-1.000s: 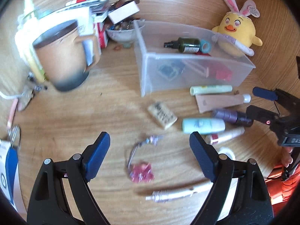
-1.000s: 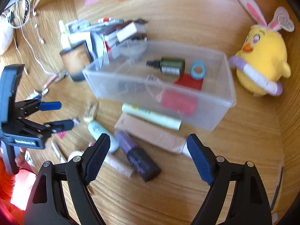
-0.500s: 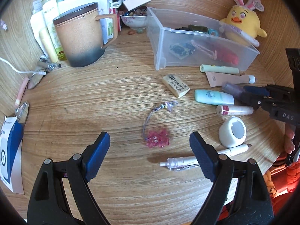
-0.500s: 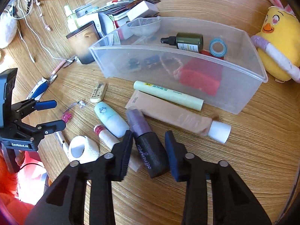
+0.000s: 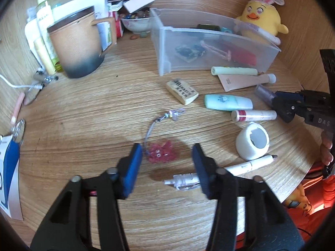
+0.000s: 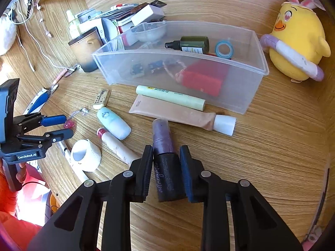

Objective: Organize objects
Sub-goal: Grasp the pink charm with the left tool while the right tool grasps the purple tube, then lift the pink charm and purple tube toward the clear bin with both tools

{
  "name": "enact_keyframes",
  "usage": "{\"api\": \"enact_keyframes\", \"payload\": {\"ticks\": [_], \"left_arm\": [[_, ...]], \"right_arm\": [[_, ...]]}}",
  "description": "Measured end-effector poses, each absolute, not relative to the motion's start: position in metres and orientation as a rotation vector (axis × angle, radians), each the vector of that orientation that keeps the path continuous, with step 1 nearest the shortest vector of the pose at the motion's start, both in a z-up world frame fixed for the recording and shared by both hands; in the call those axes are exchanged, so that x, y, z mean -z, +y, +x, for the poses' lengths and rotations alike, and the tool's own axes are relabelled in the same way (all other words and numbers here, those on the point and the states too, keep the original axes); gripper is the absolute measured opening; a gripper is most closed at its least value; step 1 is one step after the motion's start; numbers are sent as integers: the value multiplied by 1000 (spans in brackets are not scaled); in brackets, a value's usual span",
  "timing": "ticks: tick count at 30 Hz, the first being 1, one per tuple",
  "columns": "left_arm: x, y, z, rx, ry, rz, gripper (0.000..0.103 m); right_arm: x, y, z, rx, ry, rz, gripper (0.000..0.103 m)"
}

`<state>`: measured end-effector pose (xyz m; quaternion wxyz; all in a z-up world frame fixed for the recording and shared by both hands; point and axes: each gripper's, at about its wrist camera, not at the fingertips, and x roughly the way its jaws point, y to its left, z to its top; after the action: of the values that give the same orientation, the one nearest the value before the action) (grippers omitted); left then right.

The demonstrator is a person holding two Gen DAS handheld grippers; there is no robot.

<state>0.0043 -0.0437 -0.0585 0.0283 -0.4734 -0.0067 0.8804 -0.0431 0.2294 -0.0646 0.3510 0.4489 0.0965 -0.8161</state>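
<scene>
My right gripper [image 6: 166, 156] is shut on a dark purple bottle [image 6: 164, 146] that lies on the wooden desk, its black cap between the pads. My left gripper [image 5: 167, 156] is open, its jaws partly closed around a pink charm on a cord [image 5: 161, 152], one pad on each side. The charm shows small in the right wrist view [image 6: 70, 123]. A clear plastic bin [image 6: 240, 96] holds a green spray bottle [image 6: 192, 44], blue tape [image 6: 224, 49] and a red box [image 6: 201, 77]. It shows in the left wrist view too [image 5: 165, 62].
Loose on the desk: a green tube [image 6: 169, 97], a tan tube [image 6: 178, 115], a mint bottle [image 6: 114, 123], a white-pink tube [image 5: 253, 115], an eraser [image 5: 182, 89], a white tape roll [image 5: 252, 142], a pen [image 5: 249, 165]. A brown mug [image 5: 77, 44] and a yellow plush chick [image 6: 295, 41] stand by.
My right gripper has closed on the purple bottle. My left gripper has come down to the pink charm and its jaws have narrowed around it.
</scene>
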Motion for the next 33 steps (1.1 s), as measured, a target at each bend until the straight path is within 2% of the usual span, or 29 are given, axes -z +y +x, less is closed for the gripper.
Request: {"api": "enact_keyframes", "payload": {"ticks": [3,5,13,33], "left_arm": [[59,-44,4,-2727,-16,-1458,30],[59,-46,5,-2736,-25,-1459,27],[53,-49,3,-2746,-67,-1450,27],[-29,-51,-15,-2904,-108,-1096,27]], "right_arm": [[69,226,-44,2105,252,1183,24],[71,225,-42,2123,264,1166,24],[64,234,-35,2209,212,1109,24],[8,246,-27,2286,87,922,24]]}}
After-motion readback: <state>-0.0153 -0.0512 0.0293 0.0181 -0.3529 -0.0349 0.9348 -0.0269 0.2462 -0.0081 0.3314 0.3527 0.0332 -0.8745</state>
